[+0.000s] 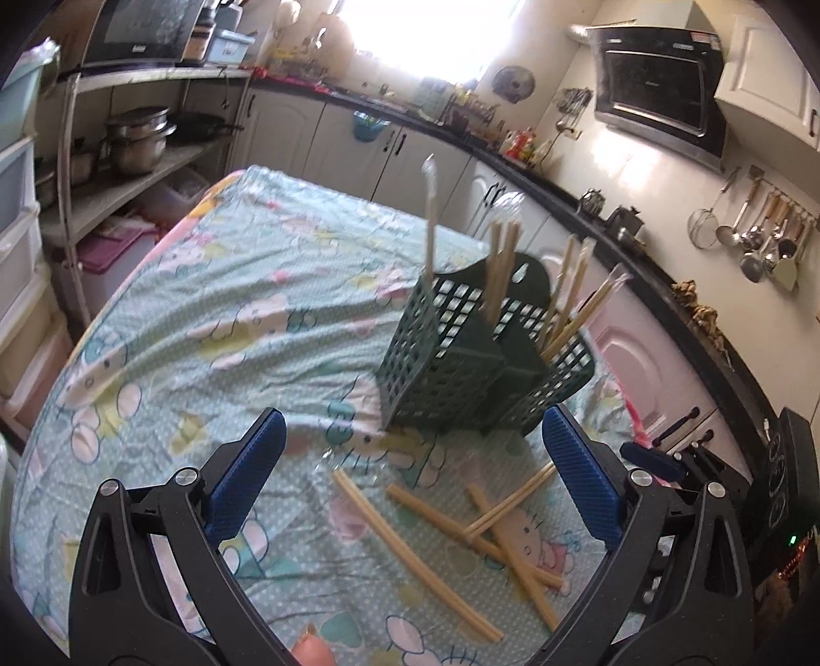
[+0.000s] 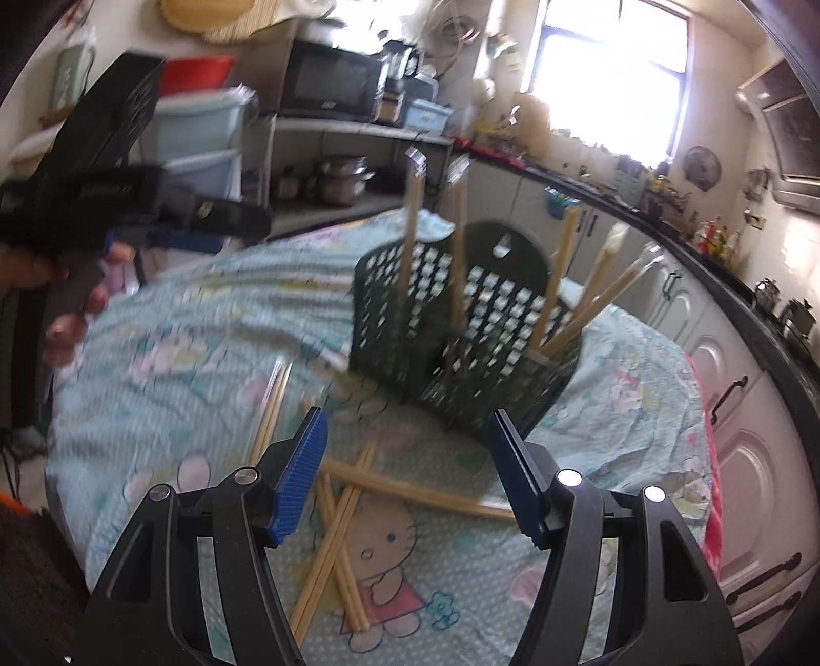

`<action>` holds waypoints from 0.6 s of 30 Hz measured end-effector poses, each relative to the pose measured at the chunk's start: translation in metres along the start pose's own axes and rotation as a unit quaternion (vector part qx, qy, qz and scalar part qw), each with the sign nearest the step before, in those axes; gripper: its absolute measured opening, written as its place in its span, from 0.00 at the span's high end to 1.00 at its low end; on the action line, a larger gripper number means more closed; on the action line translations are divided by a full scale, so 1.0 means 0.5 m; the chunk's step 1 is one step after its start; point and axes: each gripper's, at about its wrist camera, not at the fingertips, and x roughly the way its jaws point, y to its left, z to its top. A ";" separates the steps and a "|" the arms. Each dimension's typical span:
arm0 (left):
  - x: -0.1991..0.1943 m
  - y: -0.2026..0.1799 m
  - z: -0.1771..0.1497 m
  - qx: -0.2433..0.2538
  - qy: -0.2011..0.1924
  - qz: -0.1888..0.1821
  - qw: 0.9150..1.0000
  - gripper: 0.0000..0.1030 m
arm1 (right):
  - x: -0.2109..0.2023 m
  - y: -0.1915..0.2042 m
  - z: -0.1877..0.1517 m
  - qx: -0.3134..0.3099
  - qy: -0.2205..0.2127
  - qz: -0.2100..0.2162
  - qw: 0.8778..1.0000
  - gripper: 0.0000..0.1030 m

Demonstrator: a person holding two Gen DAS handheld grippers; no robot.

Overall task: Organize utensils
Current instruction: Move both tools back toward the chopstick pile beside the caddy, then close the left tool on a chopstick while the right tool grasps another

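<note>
Hovering both grippers over loose chopsticks scattered before the basket

My right gripper and left gripper both stand open and empty; the loose chopsticks lie crossed on the desk just below and ahead, long axes mostly pointing away, nearer my right; the green basket stands beyond on the cartoon-print cloth; kitchen cabinets and a bright window ring the room.

No readable text anywhere. Microwave has a small logo on its lower front, too blurred to read. Range hood carries a tiny mark and a sticker strip, illegible. Tablecloth print is a cartoon cat, no lettering.
</note>
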 end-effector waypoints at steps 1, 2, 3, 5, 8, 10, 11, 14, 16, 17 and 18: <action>0.008 0.007 -0.006 -0.005 0.008 0.002 1.000 0.10 | 0.009 0.008 -0.007 -0.009 0.008 0.001 1.000 0.41; 0.014 0.011 -0.009 -0.008 0.013 0.004 1.000 0.10 | 0.014 0.013 -0.012 -0.014 0.013 0.002 1.000 0.41; 0.019 0.015 -0.012 -0.010 0.018 0.006 1.000 0.10 | 0.023 0.020 -0.018 -0.022 0.022 0.003 1.000 0.41; 0.032 0.027 -0.022 -0.018 0.030 0.012 0.999 0.14 | 0.039 0.030 -0.029 -0.033 0.037 0.003 0.999 0.41; 0.051 0.043 -0.034 -0.030 0.049 0.015 0.998 0.29 | 0.063 0.046 -0.045 -0.055 0.057 0.000 0.997 0.45; 0.065 0.050 -0.043 -0.039 0.064 0.012 0.997 0.38 | 0.077 0.052 -0.051 -0.062 0.065 0.002 0.996 0.46; 0.072 0.053 -0.046 -0.042 0.071 0.011 0.997 0.42 | 0.082 0.054 -0.052 -0.066 0.068 0.002 0.996 0.47; 0.094 0.058 -0.061 -0.051 0.093 0.001 0.994 0.53 | 0.105 0.068 -0.058 -0.087 0.076 -0.002 0.993 0.49; 0.109 0.060 -0.070 -0.056 0.107 -0.003 0.993 0.54 | 0.116 0.076 -0.060 -0.098 0.080 -0.005 0.992 0.50; 0.115 0.062 -0.073 -0.060 0.112 -0.004 0.992 0.54 | 0.120 0.079 -0.060 -0.101 0.080 -0.005 0.992 0.50; 0.121 0.063 -0.074 -0.063 0.117 -0.006 0.991 0.55 | 0.124 0.083 -0.059 -0.106 0.080 -0.005 0.991 0.50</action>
